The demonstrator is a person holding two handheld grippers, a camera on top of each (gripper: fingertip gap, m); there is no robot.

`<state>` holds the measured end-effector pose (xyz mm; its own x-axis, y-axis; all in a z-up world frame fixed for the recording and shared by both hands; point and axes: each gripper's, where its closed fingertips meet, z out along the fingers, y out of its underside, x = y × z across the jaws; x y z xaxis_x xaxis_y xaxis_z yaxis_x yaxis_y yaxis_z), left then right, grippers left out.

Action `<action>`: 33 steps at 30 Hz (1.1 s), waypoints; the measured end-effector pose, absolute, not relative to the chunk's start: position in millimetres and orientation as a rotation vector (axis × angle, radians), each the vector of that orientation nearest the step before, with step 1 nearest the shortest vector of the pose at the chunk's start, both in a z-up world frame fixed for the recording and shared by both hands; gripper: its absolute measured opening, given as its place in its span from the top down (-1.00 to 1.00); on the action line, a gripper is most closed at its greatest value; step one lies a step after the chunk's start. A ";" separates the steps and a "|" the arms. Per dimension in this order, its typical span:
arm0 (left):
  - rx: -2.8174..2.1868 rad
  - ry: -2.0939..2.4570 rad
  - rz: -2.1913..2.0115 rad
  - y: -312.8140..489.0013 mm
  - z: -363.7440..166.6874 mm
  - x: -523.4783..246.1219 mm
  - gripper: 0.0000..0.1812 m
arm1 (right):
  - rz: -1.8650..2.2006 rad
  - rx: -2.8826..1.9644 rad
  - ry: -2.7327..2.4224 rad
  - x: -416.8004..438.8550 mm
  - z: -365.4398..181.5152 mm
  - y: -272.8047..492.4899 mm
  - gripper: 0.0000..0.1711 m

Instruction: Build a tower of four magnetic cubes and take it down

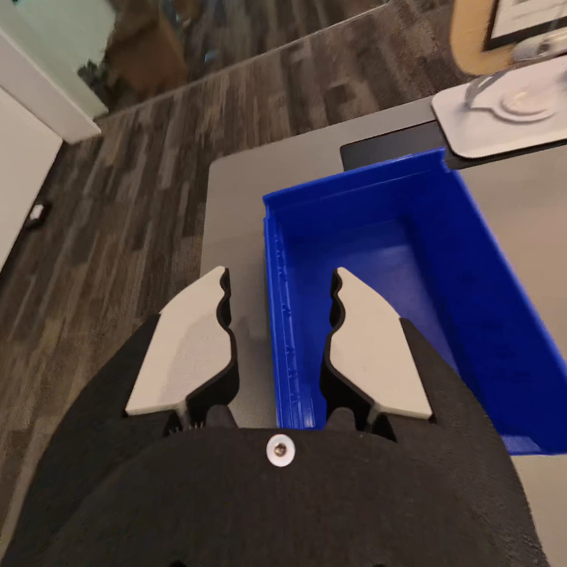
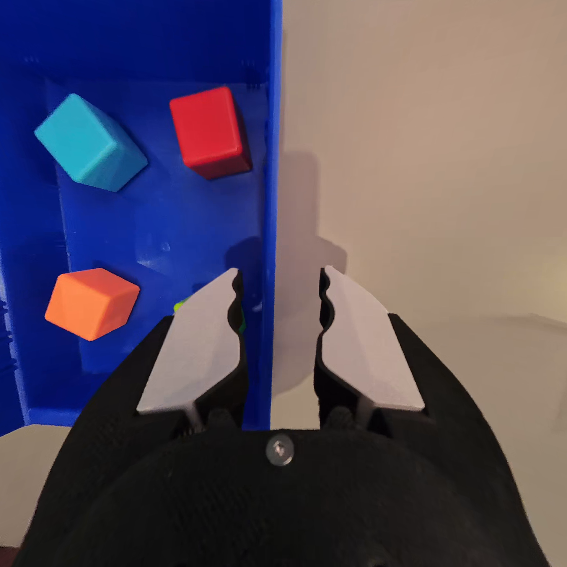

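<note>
A blue bin (image 2: 273, 153) holds a cyan cube (image 2: 89, 144), a red cube (image 2: 210, 130) and an orange cube (image 2: 90, 302). A green cube (image 2: 179, 306) is mostly hidden behind my right gripper's left finger. My right gripper (image 2: 279, 271) is open and empty, straddling the bin's right wall from above. In the left wrist view the blue bin (image 1: 383, 184) shows no cubes in the part I see. My left gripper (image 1: 280, 271) is open and empty above the bin's left wall.
The bin stands on a grey table (image 1: 233, 196) near its corner, with carpeted floor (image 1: 122, 214) beyond. A dark flat pad (image 1: 386, 150) and a white stand base (image 1: 503, 122) lie behind the bin. Bare tabletop (image 2: 429, 153) lies right of the bin. About 75 cm separates my left fingertips from my right.
</note>
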<state>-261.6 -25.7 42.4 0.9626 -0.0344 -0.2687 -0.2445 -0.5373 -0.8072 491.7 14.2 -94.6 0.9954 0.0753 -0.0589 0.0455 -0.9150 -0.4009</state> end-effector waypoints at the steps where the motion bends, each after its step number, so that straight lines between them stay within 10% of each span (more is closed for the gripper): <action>1: -2.142 0.165 0.247 -24.5 36.4 -269.9 0.32 | 0.095 -2.755 -0.085 491.6 -99.6 13.1 0.45; 33: -2.784 0.016 -0.149 -30.3 -109.4 -280.5 0.73 | 0.111 -2.903 -0.149 480.6 -128.4 5.2 0.86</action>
